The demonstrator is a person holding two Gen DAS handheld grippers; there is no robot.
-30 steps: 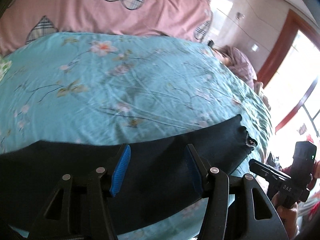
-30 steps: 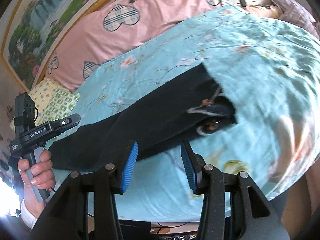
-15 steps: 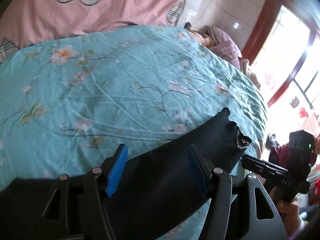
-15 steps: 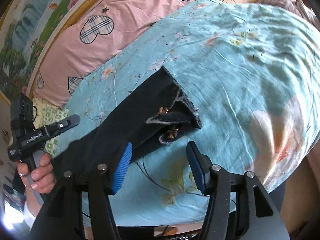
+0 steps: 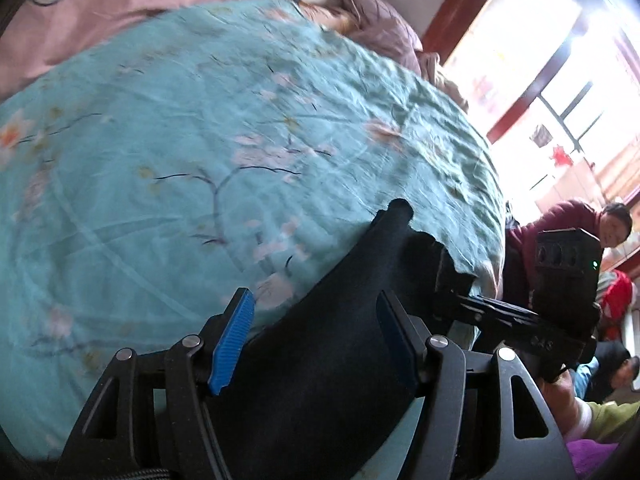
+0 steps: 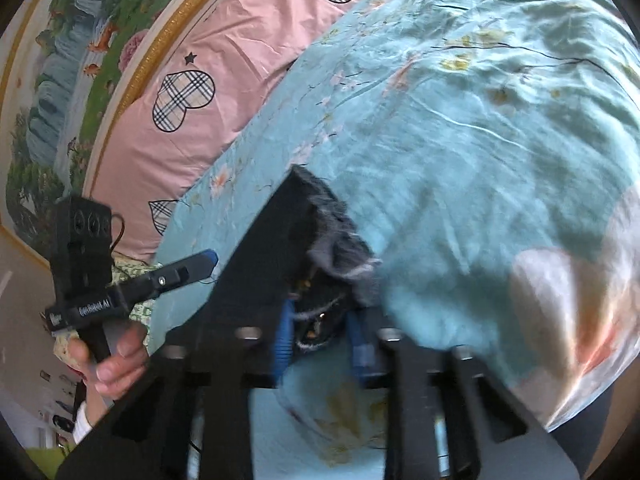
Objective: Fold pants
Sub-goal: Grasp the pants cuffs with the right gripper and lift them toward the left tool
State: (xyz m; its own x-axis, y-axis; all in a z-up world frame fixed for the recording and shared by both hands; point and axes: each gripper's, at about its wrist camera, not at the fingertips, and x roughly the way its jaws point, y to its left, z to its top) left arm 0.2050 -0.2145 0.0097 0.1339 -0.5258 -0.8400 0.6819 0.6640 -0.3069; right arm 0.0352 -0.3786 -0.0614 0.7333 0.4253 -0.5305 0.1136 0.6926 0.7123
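Black pants lie along the near edge of a bed with a teal floral bedspread. My left gripper is open, its blue pads on either side of the pant fabric just above it. In the right wrist view the pants' waistband end with frayed hem lies right at my right gripper. Its blue pads stand on both sides of the waist corner with a narrow gap, and motion blur hides whether they press on it. The right gripper's body also shows in the left wrist view.
A pink pillow with plaid hearts lies at the head of the bed below a framed painting. A purple garment lies at the far side. A person in dark red sits by the bright window.
Both grippers moved toward the waistband end. The right gripper dropped onto the waist corner and its jaws narrowed. The left view swung right along the pants.
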